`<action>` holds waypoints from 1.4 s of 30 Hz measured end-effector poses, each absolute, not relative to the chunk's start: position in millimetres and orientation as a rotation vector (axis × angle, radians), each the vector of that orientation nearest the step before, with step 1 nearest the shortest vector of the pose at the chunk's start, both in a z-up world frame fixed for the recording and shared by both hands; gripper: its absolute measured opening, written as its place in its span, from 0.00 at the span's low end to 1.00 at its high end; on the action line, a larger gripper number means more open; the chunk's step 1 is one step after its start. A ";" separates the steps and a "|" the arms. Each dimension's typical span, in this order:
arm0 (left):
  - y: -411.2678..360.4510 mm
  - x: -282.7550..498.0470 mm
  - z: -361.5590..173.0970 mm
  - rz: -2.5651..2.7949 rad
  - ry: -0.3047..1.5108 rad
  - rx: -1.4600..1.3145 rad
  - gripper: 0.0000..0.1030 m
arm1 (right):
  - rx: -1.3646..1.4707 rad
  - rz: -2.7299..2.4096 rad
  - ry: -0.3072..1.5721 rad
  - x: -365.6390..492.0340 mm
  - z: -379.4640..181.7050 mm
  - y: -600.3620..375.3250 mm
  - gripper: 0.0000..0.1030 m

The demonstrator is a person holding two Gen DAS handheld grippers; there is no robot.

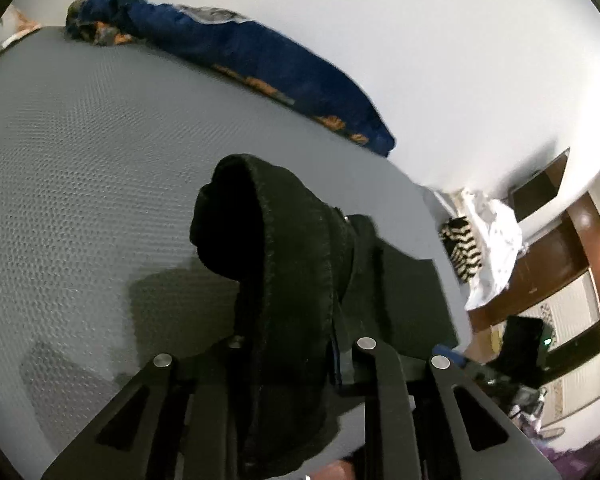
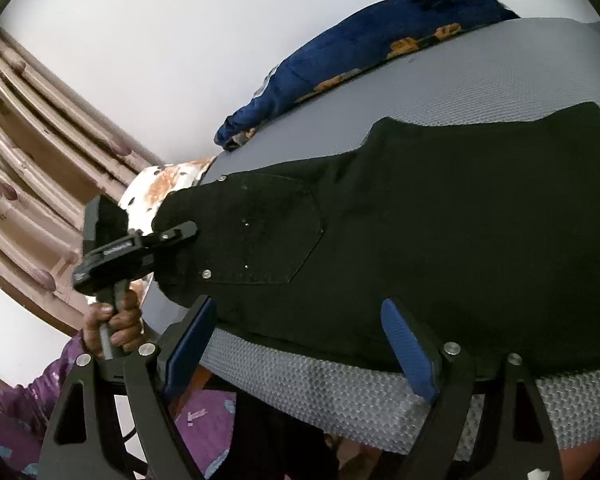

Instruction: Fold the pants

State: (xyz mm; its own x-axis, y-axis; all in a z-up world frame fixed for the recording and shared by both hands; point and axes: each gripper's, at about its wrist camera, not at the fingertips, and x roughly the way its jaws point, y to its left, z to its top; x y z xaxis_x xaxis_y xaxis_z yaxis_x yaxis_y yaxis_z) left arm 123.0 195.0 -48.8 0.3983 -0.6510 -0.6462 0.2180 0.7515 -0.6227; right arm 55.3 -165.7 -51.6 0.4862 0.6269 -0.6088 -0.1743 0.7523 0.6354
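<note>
Left gripper pinches the waistband while the right one waits, spread, at the near edge

The black pants (image 2: 440, 240) lie flat on the grey mattress (image 2: 540, 80), waist to the left, so a fold can start there. The left gripper (image 2: 180, 234) is clamped on the waistband corner, probably to lift it over. The right gripper (image 2: 300, 344) stands wide apart with nothing between its blue pads (image 2: 408, 352), poised by the pants' near hem, apparently to take a second corner.
</note>
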 end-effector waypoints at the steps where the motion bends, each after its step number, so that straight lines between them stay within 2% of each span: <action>1: 188.7 121.4 -42.5 -0.582 1.020 -0.484 0.19 | 0.545 0.516 0.941 54.0 -51.1 -168.5 0.80; 8: 126.2 125.9 6.8 -0.646 1.051 -0.484 0.14 | 0.555 0.587 0.884 51.0 -38.3 -176.1 0.80; 15: 43.8 137.5 21.4 -0.722 1.109 -0.461 0.12 | 0.530 0.661 0.843 58.2 -24.2 -185.8 0.82; 24: -56.6 149.0 11.6 -0.811 1.167 -0.489 0.13 | 0.576 0.750 0.791 81.0 -21.0 -216.3 0.86; 31: -123.9 162.6 5.1 -0.841 1.170 -0.475 0.13 | 0.642 0.682 0.750 74.7 -27.3 -284.4 0.90; 42: -217.0 165.2 -53.9 -0.827 1.277 -0.287 0.14 | 0.728 0.558 0.801 42.2 -73.8 -358.6 0.91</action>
